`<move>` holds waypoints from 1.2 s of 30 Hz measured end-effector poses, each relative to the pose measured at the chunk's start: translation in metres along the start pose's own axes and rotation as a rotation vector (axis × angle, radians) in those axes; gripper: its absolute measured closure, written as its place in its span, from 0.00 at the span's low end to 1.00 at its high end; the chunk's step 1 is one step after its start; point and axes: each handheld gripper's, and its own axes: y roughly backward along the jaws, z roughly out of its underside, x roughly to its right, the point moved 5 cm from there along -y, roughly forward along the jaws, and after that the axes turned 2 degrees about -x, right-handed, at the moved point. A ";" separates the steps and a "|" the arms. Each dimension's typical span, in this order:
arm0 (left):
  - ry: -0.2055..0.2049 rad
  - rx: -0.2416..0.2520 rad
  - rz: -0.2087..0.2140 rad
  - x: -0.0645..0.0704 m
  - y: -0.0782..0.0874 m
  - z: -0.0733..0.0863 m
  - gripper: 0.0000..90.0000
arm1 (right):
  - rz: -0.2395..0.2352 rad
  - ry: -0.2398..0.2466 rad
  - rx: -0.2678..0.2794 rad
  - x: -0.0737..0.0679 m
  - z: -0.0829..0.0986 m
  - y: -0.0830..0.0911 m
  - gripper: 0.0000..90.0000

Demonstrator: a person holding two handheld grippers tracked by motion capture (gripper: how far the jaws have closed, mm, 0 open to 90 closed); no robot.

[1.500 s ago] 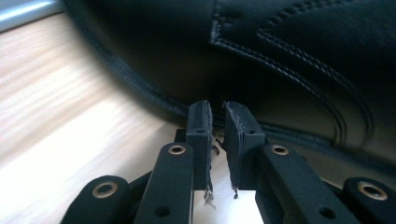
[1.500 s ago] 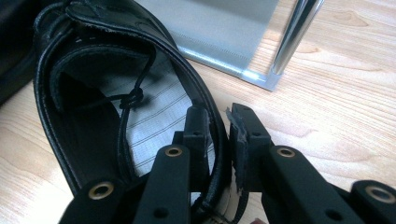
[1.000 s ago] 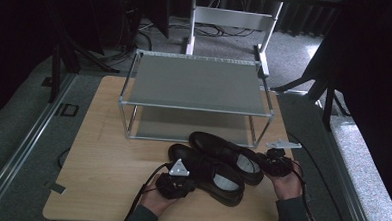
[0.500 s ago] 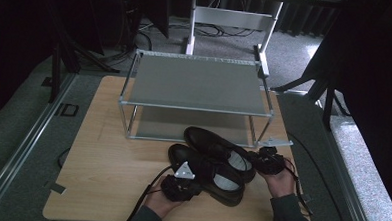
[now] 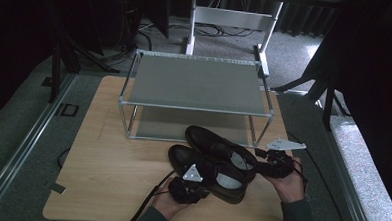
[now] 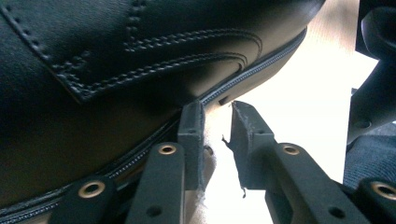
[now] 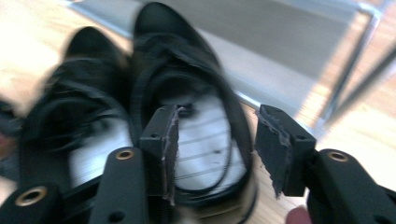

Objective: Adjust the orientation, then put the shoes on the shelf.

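Observation:
Two black leather shoes lie side by side on the wooden table, in front of the rack. My left gripper is low beside the near shoe. Its jaws stand a small gap apart at the sole edge, and its left fingertip rests against that sole. My left gripper holds nothing. My right gripper is at the heel of the far shoe. My right gripper is open wide, one jaw over the pale insole and the other outside the heel rim.
A two-tier metal shoe rack stands at the back of the table, both shelves bare. Bare wood lies to the left of the shoes. Dark stands and cables crowd the floor beyond the table's edges.
My left gripper has edged right, closer in against the near shoe's side. The right gripper has stayed at the far shoe's heel, shifting only slightly.

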 end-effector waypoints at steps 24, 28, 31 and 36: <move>0.144 0.094 -0.127 -0.025 0.064 0.040 0.71 | -0.082 0.169 -0.182 -0.027 0.004 -0.012 0.35; 0.143 0.097 -0.120 -0.023 0.061 0.038 0.71 | -0.059 0.191 -0.219 -0.026 0.009 -0.017 0.33; 0.131 0.096 -0.108 -0.019 0.057 0.033 0.71 | -0.049 0.214 -0.267 -0.026 0.014 -0.024 0.33; 0.111 0.091 -0.082 -0.013 0.048 0.024 0.71 | -0.054 0.237 -0.311 -0.027 0.014 -0.029 0.38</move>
